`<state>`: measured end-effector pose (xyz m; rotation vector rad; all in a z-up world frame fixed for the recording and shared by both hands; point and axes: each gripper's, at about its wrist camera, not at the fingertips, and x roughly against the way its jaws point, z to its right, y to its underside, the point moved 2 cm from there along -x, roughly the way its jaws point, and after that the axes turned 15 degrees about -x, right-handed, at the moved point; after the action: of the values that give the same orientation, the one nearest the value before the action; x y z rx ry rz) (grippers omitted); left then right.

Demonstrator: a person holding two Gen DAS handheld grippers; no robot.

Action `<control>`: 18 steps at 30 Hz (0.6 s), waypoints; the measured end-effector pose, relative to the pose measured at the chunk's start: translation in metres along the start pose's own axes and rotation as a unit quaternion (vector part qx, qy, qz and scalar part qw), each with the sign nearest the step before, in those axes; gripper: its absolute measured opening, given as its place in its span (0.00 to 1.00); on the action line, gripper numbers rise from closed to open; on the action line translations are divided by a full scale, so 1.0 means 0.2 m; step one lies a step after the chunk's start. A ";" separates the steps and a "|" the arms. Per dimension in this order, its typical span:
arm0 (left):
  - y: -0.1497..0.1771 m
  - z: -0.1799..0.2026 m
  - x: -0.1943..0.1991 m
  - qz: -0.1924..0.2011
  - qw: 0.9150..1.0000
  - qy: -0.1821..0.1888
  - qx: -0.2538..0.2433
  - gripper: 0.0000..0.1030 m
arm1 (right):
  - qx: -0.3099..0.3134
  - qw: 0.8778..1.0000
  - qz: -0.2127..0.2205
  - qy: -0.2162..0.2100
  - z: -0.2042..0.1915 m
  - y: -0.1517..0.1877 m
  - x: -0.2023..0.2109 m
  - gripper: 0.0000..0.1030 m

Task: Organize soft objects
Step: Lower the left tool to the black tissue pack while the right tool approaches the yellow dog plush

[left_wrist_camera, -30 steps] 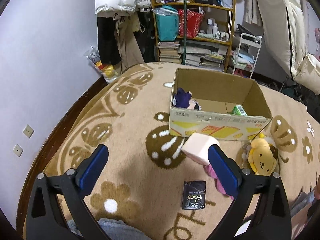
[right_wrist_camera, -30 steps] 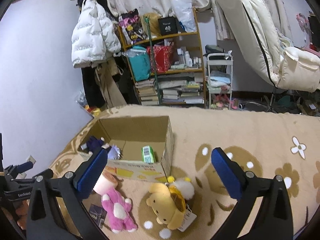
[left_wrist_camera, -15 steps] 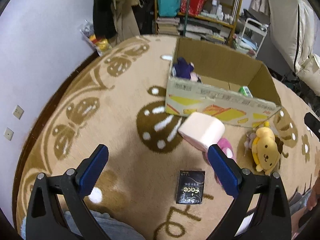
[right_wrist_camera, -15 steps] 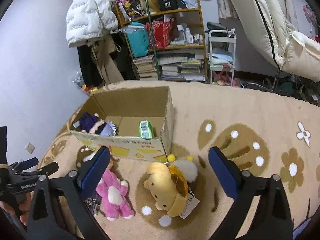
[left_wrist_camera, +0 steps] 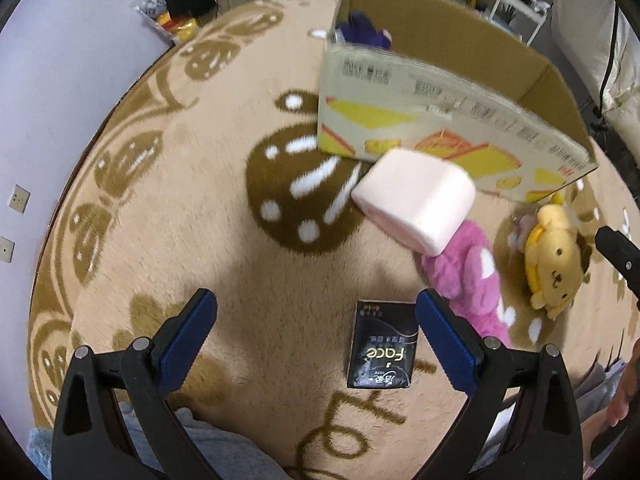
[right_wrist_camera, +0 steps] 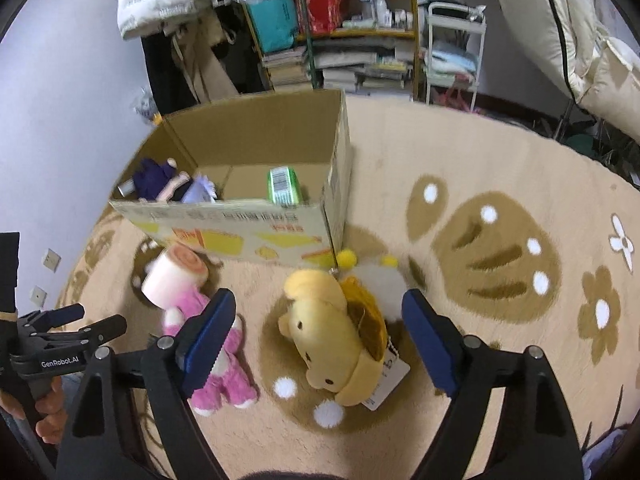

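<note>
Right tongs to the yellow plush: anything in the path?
Nothing visible. The right tongs are open with the yellow plush lying on the rug directly between and ahead of the fingers. The pink plush lies to the left, behind the left finger, apart from the yellow one. The cardboard box sits beyond.

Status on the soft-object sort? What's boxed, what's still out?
Boxed: a purple plush and green pack sit in the cardboard box. In hand: nothing; left gripper and right gripper are open. Left on the rug: yellow plush, pink plush, pink roll cushion.
</note>
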<state>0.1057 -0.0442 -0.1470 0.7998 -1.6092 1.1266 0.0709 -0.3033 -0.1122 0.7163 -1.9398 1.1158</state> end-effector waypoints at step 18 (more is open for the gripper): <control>0.03 0.08 -0.18 -0.075 0.997 0.007 -0.034 0.96 | 0.001 0.994 -0.093 0.058 0.05 0.07 -0.26 0.77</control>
<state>0.1052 -0.0579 -0.1844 0.8512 -1.5412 0.9643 0.0852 -0.3006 -0.1649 0.7980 -1.7361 1.0218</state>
